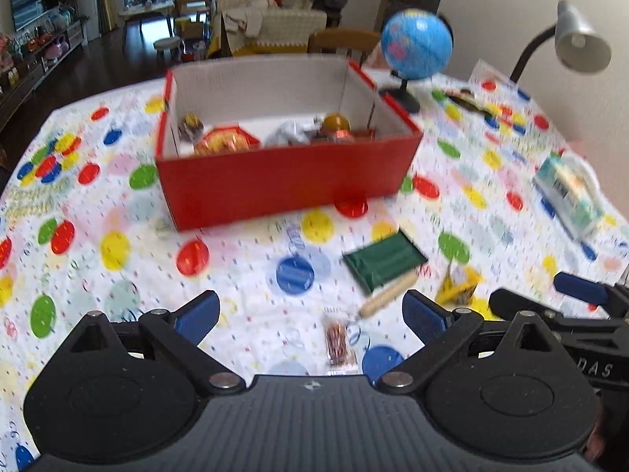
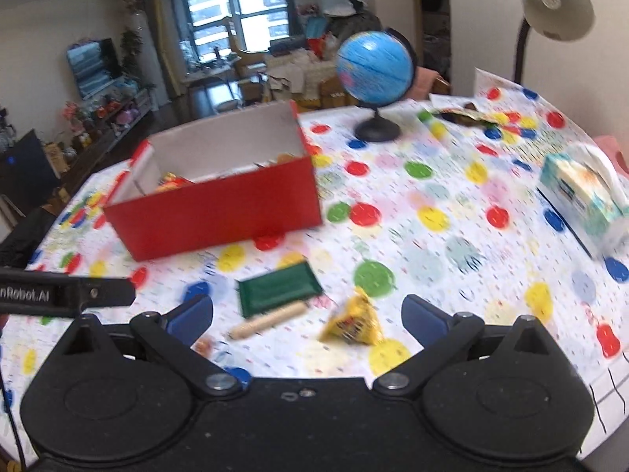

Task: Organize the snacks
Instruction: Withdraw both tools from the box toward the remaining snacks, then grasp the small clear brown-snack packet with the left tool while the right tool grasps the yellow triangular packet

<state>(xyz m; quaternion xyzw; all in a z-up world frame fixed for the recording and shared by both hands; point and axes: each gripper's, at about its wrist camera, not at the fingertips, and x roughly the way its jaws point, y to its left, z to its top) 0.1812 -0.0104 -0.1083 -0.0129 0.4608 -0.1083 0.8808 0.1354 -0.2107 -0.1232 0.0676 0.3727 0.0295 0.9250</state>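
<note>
A red box [image 1: 283, 181] stands on the table and holds several snacks [image 1: 228, 139]; it also shows in the right wrist view [image 2: 220, 212]. Loose on the cloth lie a green packet [image 1: 383, 261], a tan stick snack [image 1: 387, 299], a yellow packet [image 1: 458, 287] and a clear brown-filled packet [image 1: 338, 342]. My left gripper [image 1: 310, 314] is open and empty above the clear packet. My right gripper [image 2: 306, 314] is open and empty, with the green packet [image 2: 277, 287], stick [image 2: 267, 320] and yellow packet [image 2: 352, 324] between its fingers' lines. The right gripper's finger [image 1: 578, 289] shows at the left view's right edge.
A blue globe [image 2: 375, 67] on a black stand is behind the box. A tissue pack [image 2: 585, 200] lies at the right. A grey desk lamp [image 2: 556, 4] stands at the back right. The table edge runs along the left, by a dark floor.
</note>
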